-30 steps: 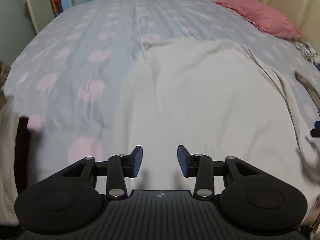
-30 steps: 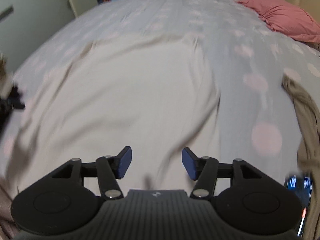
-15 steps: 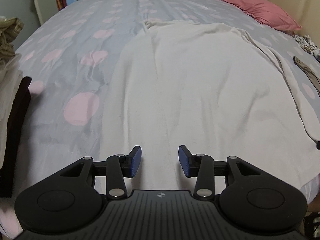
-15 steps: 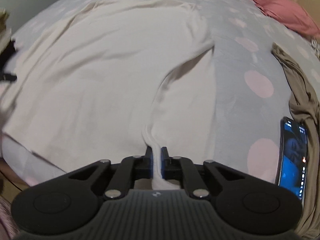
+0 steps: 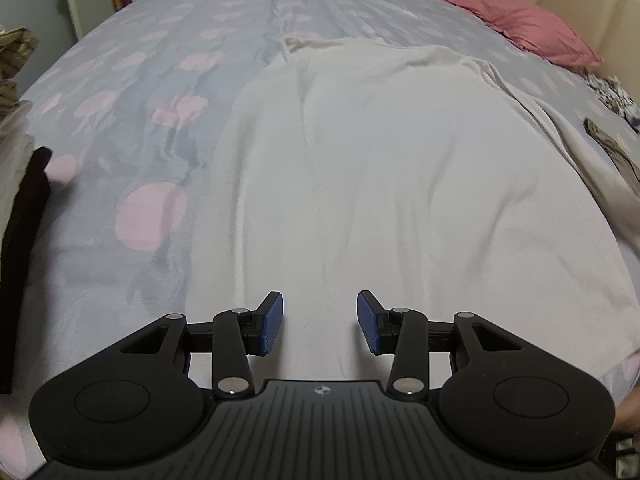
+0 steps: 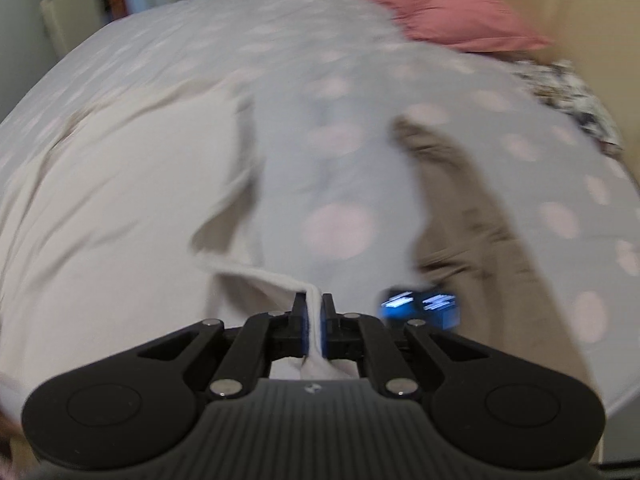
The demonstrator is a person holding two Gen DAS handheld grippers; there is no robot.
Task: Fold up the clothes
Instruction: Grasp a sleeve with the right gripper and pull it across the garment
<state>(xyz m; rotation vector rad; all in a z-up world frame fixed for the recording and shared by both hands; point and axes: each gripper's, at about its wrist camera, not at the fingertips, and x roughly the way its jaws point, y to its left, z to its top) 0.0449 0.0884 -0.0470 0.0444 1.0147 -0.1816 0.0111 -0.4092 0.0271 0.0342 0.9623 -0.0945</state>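
A large cream garment (image 5: 384, 168) lies spread flat on the bed, its far end reaching toward the middle of the mattress. My left gripper (image 5: 319, 322) hovers open just above its near hem, nothing between the blue pads (image 5: 269, 322). In the right wrist view the same cream garment (image 6: 112, 208) fills the left half, blurred by motion. My right gripper (image 6: 315, 326) is shut on a pinch of its near right edge, and the cloth rises in a raised fold into the jaws.
The bed has a grey sheet with pink dots (image 5: 152, 128). A pink pillow (image 5: 524, 24) lies at the far right. A tan garment (image 6: 472, 216) sprawls right of the cream one, with a lit phone (image 6: 420, 306) beside it. Stacked clothes (image 5: 16, 120) sit at the left edge.
My right gripper, shut on the cream garment's edge, has swung right and pulled the cloth with it. The left gripper stayed open and barely shifted over the hem.
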